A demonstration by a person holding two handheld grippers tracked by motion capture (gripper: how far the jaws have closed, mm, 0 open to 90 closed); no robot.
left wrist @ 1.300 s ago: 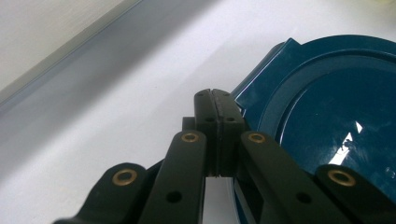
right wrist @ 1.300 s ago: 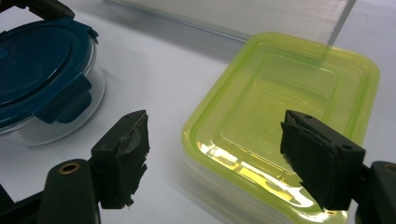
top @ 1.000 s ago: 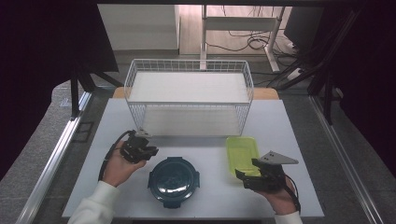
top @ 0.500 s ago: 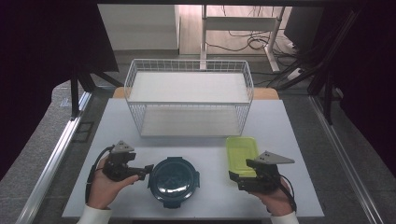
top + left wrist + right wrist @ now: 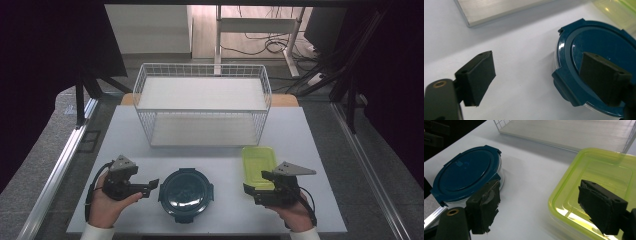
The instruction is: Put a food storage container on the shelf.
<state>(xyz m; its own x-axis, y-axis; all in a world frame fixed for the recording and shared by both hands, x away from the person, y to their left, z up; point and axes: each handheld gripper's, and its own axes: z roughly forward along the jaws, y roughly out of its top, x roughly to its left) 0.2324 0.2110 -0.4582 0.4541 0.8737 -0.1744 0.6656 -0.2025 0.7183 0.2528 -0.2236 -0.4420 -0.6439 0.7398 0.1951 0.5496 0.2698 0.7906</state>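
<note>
No text, label, brand, number or sign can be read anywhere in these pictures. The dark blue lid of the round container [image 5: 185, 193] bears a small raised square mark, seen in the right gripper view, but nothing on it is legible. The yellow-green lid [image 5: 259, 161] and the white wire basket [image 5: 150, 134] carry no readable marking either.

Desk [image 5: 320, 130] evenly lit from above; surroundings left dark. Soft shadows cast under wire basket [image 5: 202, 75]. Glare noted on blue lid [image 5: 599, 42] and green lid [image 5: 599, 172]. Near fingers [image 5: 477, 77] rendered slightly soft.
</note>
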